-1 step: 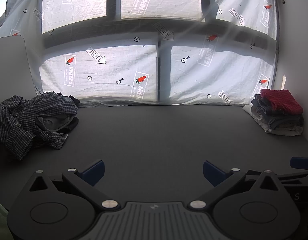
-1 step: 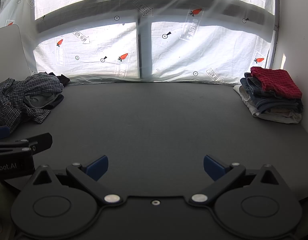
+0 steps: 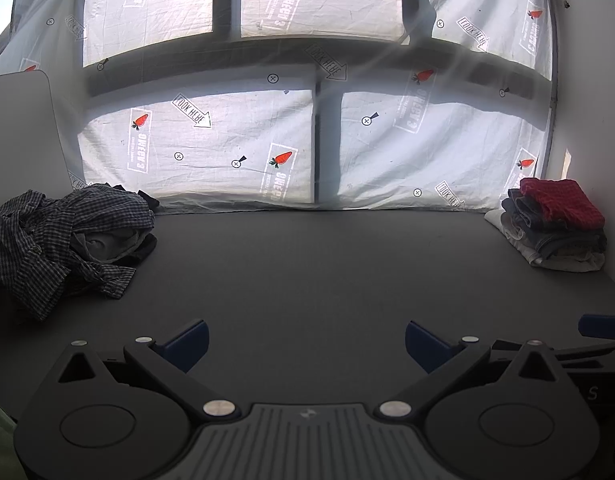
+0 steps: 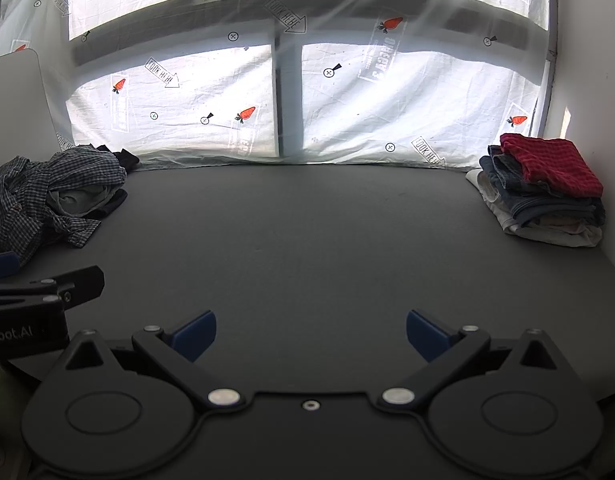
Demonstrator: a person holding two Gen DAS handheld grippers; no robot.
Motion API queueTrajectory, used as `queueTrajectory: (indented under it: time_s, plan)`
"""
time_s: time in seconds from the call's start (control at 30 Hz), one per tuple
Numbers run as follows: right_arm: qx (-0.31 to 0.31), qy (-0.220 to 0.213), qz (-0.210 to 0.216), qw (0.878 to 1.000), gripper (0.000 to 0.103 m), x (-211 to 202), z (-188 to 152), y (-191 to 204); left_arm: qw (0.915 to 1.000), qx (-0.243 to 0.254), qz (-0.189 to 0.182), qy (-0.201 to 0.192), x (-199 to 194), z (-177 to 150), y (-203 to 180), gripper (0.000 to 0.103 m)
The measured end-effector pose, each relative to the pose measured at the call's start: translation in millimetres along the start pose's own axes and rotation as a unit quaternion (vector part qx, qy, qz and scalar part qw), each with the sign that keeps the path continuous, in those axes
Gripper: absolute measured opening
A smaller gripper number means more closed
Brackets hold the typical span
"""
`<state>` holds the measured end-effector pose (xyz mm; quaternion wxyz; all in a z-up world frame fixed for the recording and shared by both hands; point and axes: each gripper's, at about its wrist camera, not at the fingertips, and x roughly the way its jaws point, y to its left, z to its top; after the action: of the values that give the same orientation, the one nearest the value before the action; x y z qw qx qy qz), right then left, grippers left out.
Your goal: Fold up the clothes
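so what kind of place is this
Probably a makeshift data-recording spot for folding laundry, not a lived-in room: a dark grey table, a white printed sheet covering the window, a crumpled checked shirt pile and a folded clothes stack.

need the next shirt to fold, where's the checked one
The checked shirt lies crumpled on the pile at the table's far left, by the covered window.

Dark grey table point(image 3: 307, 264) fills lower frame. Backlit white printed sheet point(image 3: 235, 148) covers window across upper frame. Plain white wall point(image 3: 587, 92) at right edge.
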<state>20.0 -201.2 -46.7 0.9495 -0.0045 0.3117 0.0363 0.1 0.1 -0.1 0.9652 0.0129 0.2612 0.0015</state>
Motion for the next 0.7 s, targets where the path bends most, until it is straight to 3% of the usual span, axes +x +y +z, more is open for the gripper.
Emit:
queueTrajectory:
  time_s: [0.7]
  plan:
    - [0.001, 0.002, 0.002, 1.0, 0.103, 3.1, 0.4, -1.8, 1.0, -0.001, -0.001, 0.0, 0.4, 1.8, 1.2, 0.103]
